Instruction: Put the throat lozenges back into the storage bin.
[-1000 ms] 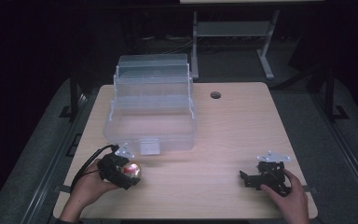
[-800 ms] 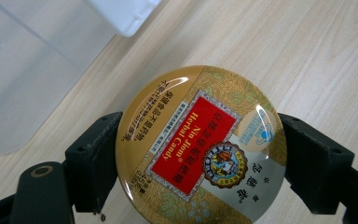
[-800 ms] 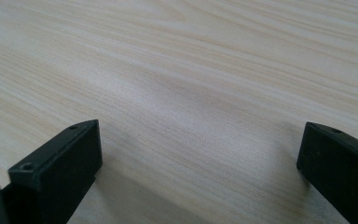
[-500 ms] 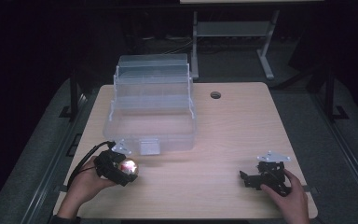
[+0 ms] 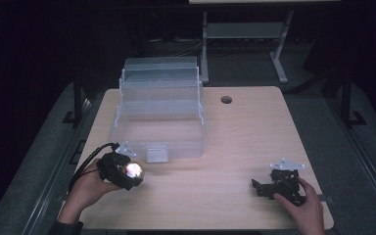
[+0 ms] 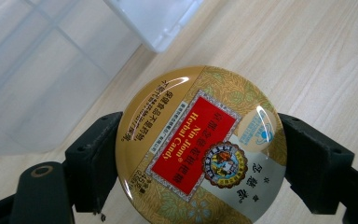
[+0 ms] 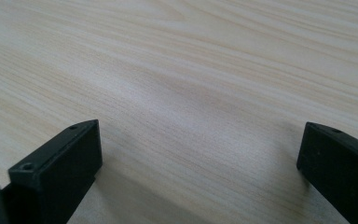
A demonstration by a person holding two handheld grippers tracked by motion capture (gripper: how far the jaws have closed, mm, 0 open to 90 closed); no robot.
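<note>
Count: one round candy tin (image 6: 200, 151), one clear plastic organiser box (image 5: 159, 115), two hand-held grippers. The left hand-held gripper (image 5: 127, 172) has the tin clamped between its two black jaws, one jaw on each side of the rim — gold lid facing the camera, red label reading "Nin Jiom Herbal Candy". In the high view the tin (image 5: 133, 170) shows as a bright glinting disc, held near the front left of the surface, just in front of the box's front latch; whether it touches the wood I cannot tell. The box is open, its stepped tiers raised toward the back, and its compartments look bare. The right hand-held gripper (image 5: 278, 186) sits low at the front right, well apart from box and tin — jaws spread wide, nothing between them but wood grain. Surface (image 5: 254, 132): pale wood laminate, one round cable hole (image 5: 226, 100) near the back edge. Room: dark, grey floor, a metal stand (image 5: 245, 36) behind the surface.
</note>
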